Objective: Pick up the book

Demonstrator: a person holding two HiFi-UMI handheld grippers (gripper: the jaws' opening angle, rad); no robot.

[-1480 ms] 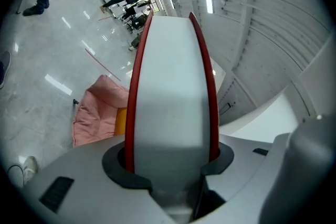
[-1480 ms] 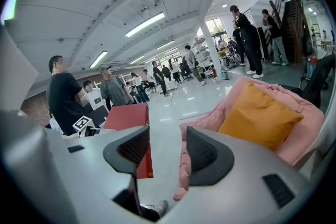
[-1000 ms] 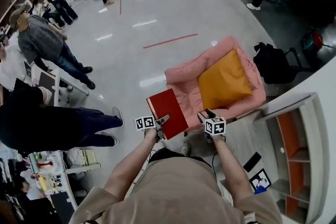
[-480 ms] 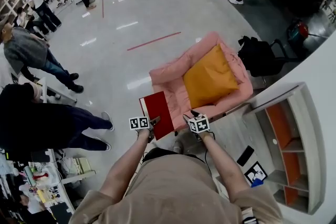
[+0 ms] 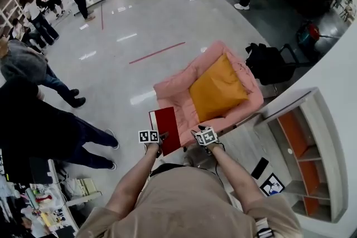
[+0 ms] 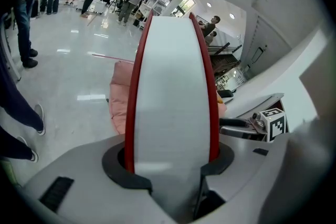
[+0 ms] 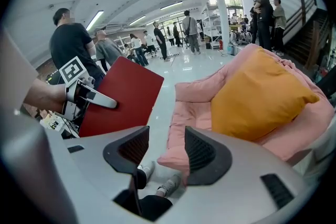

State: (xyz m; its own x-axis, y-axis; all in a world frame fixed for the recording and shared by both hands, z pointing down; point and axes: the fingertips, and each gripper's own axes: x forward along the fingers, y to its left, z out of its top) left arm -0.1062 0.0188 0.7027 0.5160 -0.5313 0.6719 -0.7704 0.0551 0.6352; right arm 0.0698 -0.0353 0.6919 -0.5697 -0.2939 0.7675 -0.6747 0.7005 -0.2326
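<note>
A red hardcover book (image 5: 167, 129) hangs in the air in front of me, left of the pink armchair (image 5: 174, 92). My left gripper (image 5: 162, 138) is shut on its near edge. In the left gripper view the book (image 6: 170, 86) stands on edge between the jaws, white page block facing me, red covers on both sides. My right gripper (image 5: 196, 132) is beside it on the right, open, with nothing between its pads (image 7: 201, 153). The right gripper view shows the book's red cover (image 7: 122, 97) at the left with the left gripper's finger (image 7: 97, 98) across it.
An orange cushion (image 5: 218, 86) lies on the pink armchair. A black bag (image 5: 266, 63) sits behind the chair. A white shelf unit (image 5: 304, 142) with orange compartments stands at the right. Several people (image 5: 33, 69) stand at the left and far back on the glossy floor.
Both grippers and the red book have sunk a little. The armchair has shifted left and down in view as the head camera moved. Both jaws stand as before.
</note>
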